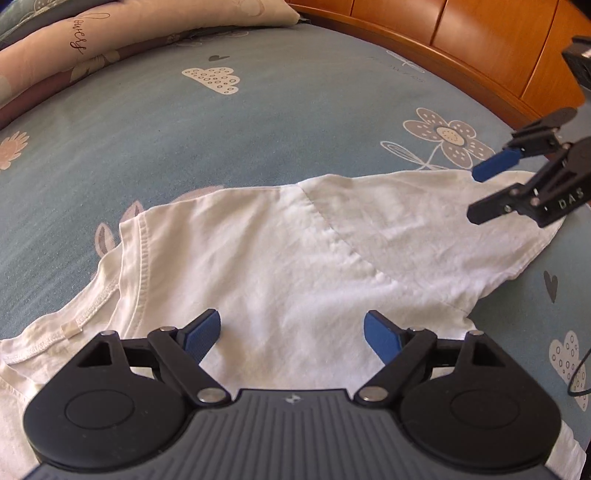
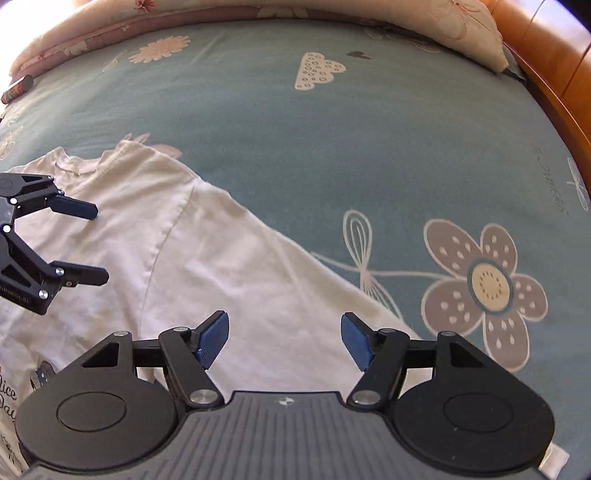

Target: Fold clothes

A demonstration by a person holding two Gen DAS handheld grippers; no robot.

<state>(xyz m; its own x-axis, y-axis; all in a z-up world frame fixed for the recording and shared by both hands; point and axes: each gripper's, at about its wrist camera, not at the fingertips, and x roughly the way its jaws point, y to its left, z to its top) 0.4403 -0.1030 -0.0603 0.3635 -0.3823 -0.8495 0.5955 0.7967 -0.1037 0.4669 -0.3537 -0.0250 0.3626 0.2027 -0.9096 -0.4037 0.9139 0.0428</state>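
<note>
The white T-shirt (image 1: 280, 258) lies spread on the blue flowered bedsheet (image 1: 258, 110), its long axis running from lower left to upper right of the left wrist frame. The left gripper (image 1: 291, 336) hovers over the collar end, fingers wide and empty. The right gripper (image 2: 284, 339), fingers likewise wide, hangs over the sleeve edge nearest it.

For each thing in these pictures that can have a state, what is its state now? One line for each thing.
White T-shirt: lying on the bed, partly folded, wrinkled, not held.
Left hand-held gripper: open, above the shirt, holding nothing.
Right hand-held gripper: open, over the shirt's edge, holding nothing.
Bedsheet: spread flat under the shirt.
Pillow: lying at the far edge of the bed.
</note>
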